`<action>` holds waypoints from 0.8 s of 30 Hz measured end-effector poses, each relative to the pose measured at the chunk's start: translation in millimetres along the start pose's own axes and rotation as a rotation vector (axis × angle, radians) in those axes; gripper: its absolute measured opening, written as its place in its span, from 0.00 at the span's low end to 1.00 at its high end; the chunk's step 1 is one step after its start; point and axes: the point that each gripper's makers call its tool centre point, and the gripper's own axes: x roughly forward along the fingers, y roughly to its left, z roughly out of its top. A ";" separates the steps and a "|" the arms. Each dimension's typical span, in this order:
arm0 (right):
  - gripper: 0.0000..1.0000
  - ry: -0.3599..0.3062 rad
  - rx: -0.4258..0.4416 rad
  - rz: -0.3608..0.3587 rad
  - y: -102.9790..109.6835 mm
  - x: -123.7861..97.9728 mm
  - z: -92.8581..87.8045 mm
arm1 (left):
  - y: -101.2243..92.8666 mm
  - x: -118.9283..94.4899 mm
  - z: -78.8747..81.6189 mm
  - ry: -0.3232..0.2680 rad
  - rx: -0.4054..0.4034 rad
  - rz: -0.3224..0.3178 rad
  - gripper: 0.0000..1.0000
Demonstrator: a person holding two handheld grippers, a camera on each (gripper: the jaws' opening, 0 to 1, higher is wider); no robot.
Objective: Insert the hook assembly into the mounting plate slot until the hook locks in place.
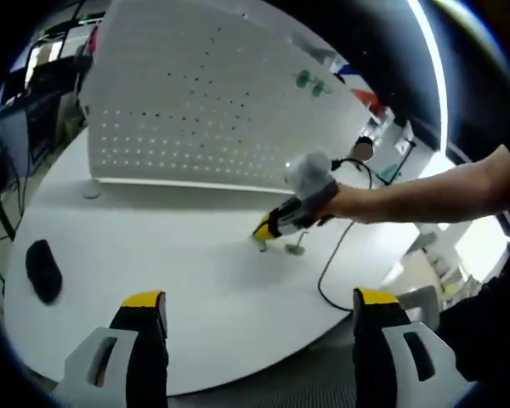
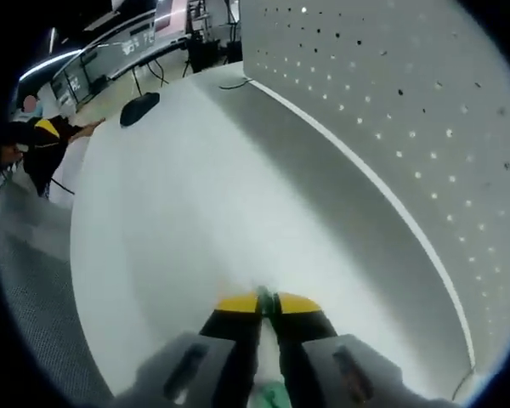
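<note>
The white perforated mounting plate (image 1: 212, 102) stands upright at the back of the round white table (image 1: 195, 280); in the right gripper view the plate (image 2: 425, 110) rises along the right side. Two green hooks (image 1: 310, 82) hang high on it. A person's hand holds my right gripper (image 1: 263, 229) low over the table, right of centre. Its jaws (image 2: 268, 302) are shut on the hook assembly: a thin metal sliver shows at the tips and a green part (image 2: 272, 395) between the finger bases. A small metal piece (image 1: 295, 248) sits just under it. My left gripper (image 1: 259, 302) is open and holds nothing.
A black rounded object (image 1: 42, 270) lies at the table's left edge, also visible as the black object (image 2: 140, 106) far off. A dark cable (image 1: 331, 272) runs across the table to its right edge. Desks and monitors stand beyond the table.
</note>
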 end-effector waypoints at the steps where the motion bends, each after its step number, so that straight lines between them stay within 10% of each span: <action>1: 0.04 -0.001 0.000 -0.002 -0.6 0.6 0.5 | 0.7 -0.1 0.3 -0.003 -0.003 0.001 0.91; 16: 0.02 -0.048 0.038 -0.023 -3.4 -5.2 5.6 | 2.6 1.0 1.6 -0.004 0.007 -0.004 0.92; 24: 0.02 -0.124 0.228 0.024 -6.1 -17.3 15.3 | 0.9 0.2 6.7 -0.009 0.027 -0.013 0.92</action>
